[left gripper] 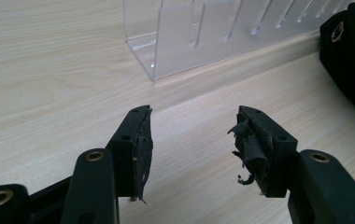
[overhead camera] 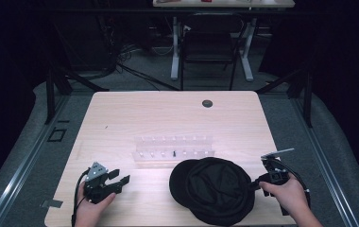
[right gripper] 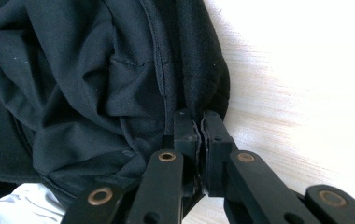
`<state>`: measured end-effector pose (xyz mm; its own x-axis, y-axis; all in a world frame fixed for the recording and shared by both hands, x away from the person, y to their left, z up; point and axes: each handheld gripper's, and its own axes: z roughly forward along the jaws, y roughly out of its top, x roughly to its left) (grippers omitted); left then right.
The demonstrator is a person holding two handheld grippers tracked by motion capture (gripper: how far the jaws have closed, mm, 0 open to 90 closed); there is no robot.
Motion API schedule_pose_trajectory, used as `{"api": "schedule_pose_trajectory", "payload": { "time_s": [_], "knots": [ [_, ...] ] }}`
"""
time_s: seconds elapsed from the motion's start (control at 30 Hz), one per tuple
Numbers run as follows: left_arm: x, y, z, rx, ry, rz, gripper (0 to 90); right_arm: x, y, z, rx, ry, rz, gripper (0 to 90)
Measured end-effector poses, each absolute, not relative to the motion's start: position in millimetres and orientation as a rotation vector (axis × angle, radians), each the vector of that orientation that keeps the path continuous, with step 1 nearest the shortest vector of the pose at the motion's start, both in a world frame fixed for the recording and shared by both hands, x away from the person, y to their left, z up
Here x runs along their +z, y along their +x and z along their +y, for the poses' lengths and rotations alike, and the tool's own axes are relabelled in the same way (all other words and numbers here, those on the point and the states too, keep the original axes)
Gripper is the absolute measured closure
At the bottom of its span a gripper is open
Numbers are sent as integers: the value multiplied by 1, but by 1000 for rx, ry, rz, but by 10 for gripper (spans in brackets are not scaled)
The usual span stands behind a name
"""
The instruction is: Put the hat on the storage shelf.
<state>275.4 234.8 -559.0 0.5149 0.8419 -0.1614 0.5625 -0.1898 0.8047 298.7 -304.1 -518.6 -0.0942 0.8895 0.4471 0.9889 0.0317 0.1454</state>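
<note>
Dim room beyond, office chair [overhead camera: 209, 45] and white-legged table behind. Light wood-grain desk [overhead camera: 121, 118], rounded corners, dark round grommet [overhead camera: 207, 103] near far edge. Black fabric cap [overhead camera: 215, 189], crumpled, lying at near right of desk, just in front of clear acrylic slotted rack [overhead camera: 174, 150] at centre. Right claw [overhead camera: 254, 184]: clamped tight on cap's right edge, fabric pinched between jaws. Left claw [overhead camera: 119, 177]: spread wide, holding nothing, low over bare desk at near left, well apart from cap.
</note>
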Motion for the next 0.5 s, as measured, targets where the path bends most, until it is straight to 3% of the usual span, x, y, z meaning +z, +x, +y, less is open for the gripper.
{"api": "schedule_pose_trajectory", "payload": {
  "time_s": [0.5],
  "knots": [
    [-559, 275, 235, 402, 1881, 1155, 463, -489, 294, -309, -753, -1855, -2028, 881]
  ]
}}
